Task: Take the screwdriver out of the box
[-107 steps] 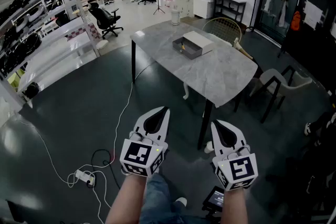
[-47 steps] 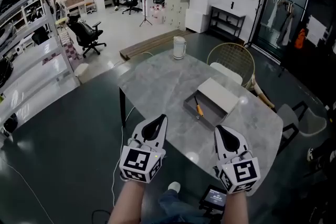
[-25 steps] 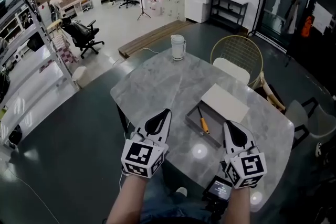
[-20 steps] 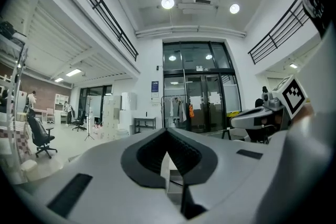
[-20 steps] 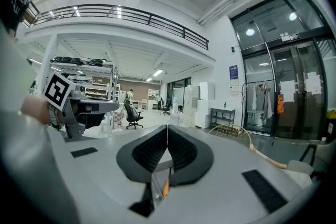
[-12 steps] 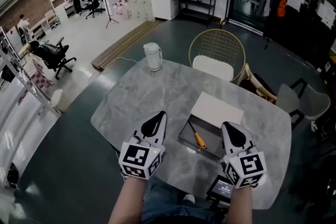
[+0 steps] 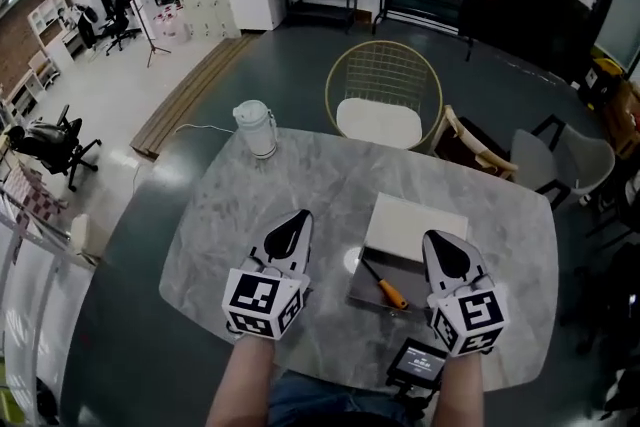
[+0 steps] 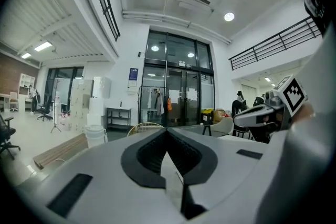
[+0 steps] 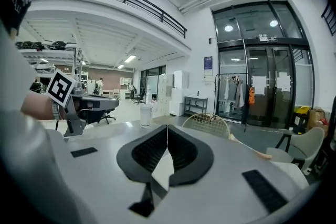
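An orange-handled screwdriver (image 7: pixel 386 288) lies in an open grey box (image 7: pixel 365 294) on the marble table (image 7: pixel 230 225). The box's white lid (image 7: pixel 415 226) lies against its far side. My left gripper (image 7: pixel 297 217) hovers over the table just left of the box, shut and empty. On the box's right side my right gripper (image 7: pixel 438 237) is held the same way, shut with nothing in it. In the left gripper view the jaws (image 8: pixel 167 130) meet at the tip; so do those in the right gripper view (image 9: pixel 167 128). Neither gripper view shows the box.
A white jug (image 7: pixel 257 128) stands at the table's far left corner. Behind the table stand a gold wire chair (image 7: pixel 383 85) with a white cushion, a wooden chair (image 7: pixel 470 147) and a grey chair (image 7: pixel 572 158). A small screen (image 7: pixel 415 362) sits near my right forearm.
The view has swung round and closed on the table. Both grippers, first over the floor, now hang over the tabletop on either side of the box. Their jaws stayed shut.
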A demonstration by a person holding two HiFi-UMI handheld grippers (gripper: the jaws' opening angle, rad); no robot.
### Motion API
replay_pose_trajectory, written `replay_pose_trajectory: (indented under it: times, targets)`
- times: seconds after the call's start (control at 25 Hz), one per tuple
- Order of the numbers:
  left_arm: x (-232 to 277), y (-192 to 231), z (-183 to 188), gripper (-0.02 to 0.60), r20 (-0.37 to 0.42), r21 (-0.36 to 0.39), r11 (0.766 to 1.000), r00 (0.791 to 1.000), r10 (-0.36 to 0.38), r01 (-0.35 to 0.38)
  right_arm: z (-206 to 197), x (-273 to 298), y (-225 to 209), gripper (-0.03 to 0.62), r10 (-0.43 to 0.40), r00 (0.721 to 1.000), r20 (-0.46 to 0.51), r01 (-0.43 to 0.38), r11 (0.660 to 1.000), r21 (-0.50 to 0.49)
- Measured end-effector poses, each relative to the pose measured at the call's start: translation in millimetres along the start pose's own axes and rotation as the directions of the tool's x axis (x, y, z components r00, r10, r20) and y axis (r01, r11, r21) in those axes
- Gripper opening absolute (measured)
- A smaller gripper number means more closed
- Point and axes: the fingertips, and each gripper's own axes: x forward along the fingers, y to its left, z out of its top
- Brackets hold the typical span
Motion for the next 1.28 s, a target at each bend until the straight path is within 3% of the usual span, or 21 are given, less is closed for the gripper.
replay_pose_trajectory:
  times: [0.24, 0.4, 0.6, 0.8, 0.92, 1.28]
  targets:
    - [27, 20, -12, 0.012, -0.050, -0.012, 0.994, 0.993, -0.106, 0.105, -8, 17, 2, 0.026, -0.078, 0.995, -0.064, 0.080, 0.996, 0.027]
    - [35, 25, -20, 0.012, -0.068, -0.017, 0.991, 0.989, -0.133, 0.132, -20, 20, 5, 0.026, -0.102, 0.989, -0.103, 0.106, 0.994, 0.040]
    - [37, 21, -31, 0.012, -0.101, -0.039, 0.991, 0.986, -0.135, 0.132, -38, 21, 4, 0.026, -0.076, 0.982, -0.175, 0.089, 0.994, 0.065]
    - [34, 14, -46, 0.012, -0.139, -0.047, 0.989, 0.979, -0.147, 0.141, -62, 28, 18, 0.026, 0.006, 0.970, -0.243, 0.015, 0.996, 0.083]
    - [32, 15, -57, 0.012, -0.163, -0.057, 0.989, 0.976, -0.145, 0.138, -80, 33, 27, 0.026, 0.034, 0.952, -0.304, -0.014, 0.998, 0.068]
    - [7, 34, -122, 0.012, -0.283, -0.140, 0.988, 0.954, -0.097, 0.059, -146, 24, 55, 0.026, 0.089, 0.864, -0.496, -0.068, 0.996, 0.062]
